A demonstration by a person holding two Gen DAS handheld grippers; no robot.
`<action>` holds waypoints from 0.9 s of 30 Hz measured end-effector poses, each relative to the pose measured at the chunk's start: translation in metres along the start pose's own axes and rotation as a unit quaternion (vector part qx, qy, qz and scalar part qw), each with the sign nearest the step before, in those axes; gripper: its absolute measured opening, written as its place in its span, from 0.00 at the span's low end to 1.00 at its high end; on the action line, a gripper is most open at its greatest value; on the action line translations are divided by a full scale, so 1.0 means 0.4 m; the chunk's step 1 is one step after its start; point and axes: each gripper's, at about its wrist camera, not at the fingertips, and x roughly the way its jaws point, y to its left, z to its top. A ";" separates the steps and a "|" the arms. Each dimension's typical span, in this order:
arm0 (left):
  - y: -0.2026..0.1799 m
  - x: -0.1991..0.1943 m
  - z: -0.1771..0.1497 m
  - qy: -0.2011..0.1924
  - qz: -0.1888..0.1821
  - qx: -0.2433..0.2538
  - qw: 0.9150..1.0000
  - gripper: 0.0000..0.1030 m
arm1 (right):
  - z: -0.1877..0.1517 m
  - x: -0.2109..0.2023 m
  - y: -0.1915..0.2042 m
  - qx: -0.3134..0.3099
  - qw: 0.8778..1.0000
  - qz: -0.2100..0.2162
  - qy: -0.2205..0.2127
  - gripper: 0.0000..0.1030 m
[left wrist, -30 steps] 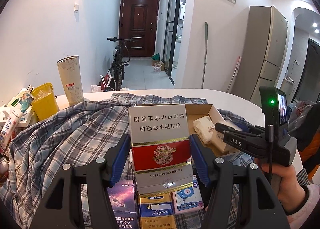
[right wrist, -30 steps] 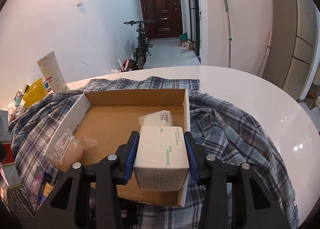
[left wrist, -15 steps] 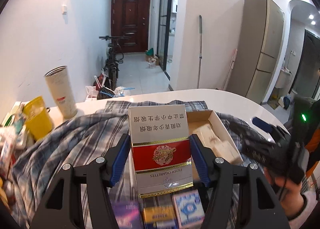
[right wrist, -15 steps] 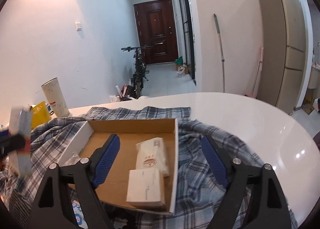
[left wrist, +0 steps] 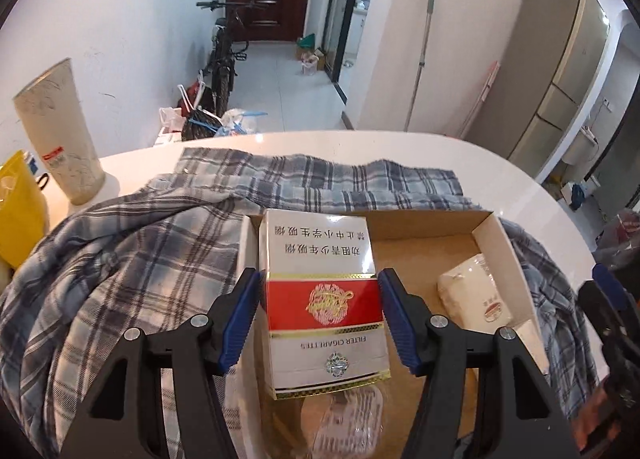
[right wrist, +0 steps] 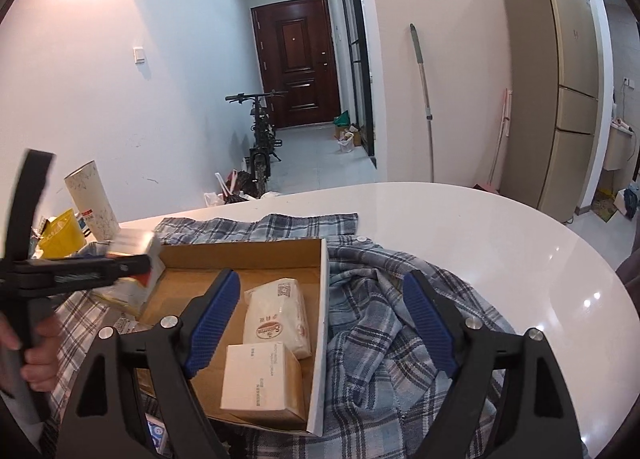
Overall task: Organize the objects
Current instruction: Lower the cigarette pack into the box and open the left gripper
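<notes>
Two grippers are in play, and the one that matters now is my left gripper (left wrist: 320, 319): its blue pads press on both long sides of the cigarette carton (left wrist: 322, 299), so it is closed on it and holds it in the air. The carton's long axis runs straight forward, along the fingers, and its far end tilts down toward the table (right wrist: 460, 227).

Directly under and ahead of the carton lies the cardboard box (left wrist: 486, 227), open on top, resting on the plaid shirt (left wrist: 120, 259). In the right wrist view I see the carton over the box's left wall, at the far left corner, so the free floor of the box is to the right of it and a little toward me. I judge that the next move is to carry the carton a bit inward and lower it with its long side parallel to that left wall.

My right gripper (right wrist: 332, 323) is wide open with nothing between its pads; its jaws have just been opening. It hovers above the near right part of the box, where the white box (right wrist: 260, 379) and the tissue pack (right wrist: 278, 315) already lie. A clear plastic packet (left wrist: 344, 423) lies at the near left part, and the carton should not land on it.
</notes>
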 end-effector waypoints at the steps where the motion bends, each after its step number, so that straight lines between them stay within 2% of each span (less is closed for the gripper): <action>1: -0.002 0.009 -0.001 0.003 0.002 0.000 1.000 0.61 | -0.001 0.001 0.002 -0.001 1.000 0.004 0.001 0.80; 3: 0.002 0.022 -0.004 0.011 0.005 -0.005 1.000 0.62 | -0.002 0.002 0.008 -0.004 1.000 0.009 0.003 0.80; 7: 0.024 0.019 -0.008 0.008 -0.004 -0.024 1.000 0.75 | -0.004 -0.002 0.021 -0.014 1.000 0.013 0.003 0.80; 14: 0.017 -0.050 -0.007 -0.021 0.006 -0.007 1.000 0.76 | -0.002 -0.014 0.031 -0.024 1.000 0.017 -0.004 0.80; 18: -0.003 -0.136 -0.017 -0.062 0.012 0.010 0.998 0.82 | 0.009 -0.035 0.037 -0.026 0.999 0.021 -0.013 0.80; 21: -0.022 -0.215 -0.032 -0.114 0.033 0.034 0.992 0.83 | 0.023 -0.060 0.036 -0.024 0.999 0.024 -0.024 0.80; 24: -0.044 -0.286 -0.053 -0.164 0.070 0.056 0.982 0.84 | 0.039 -0.091 0.039 -0.025 0.999 0.023 -0.039 0.80; 27: -0.066 -0.368 -0.081 -0.218 0.075 0.081 0.970 0.85 | 0.053 -0.123 0.043 -0.026 0.998 0.024 -0.052 0.81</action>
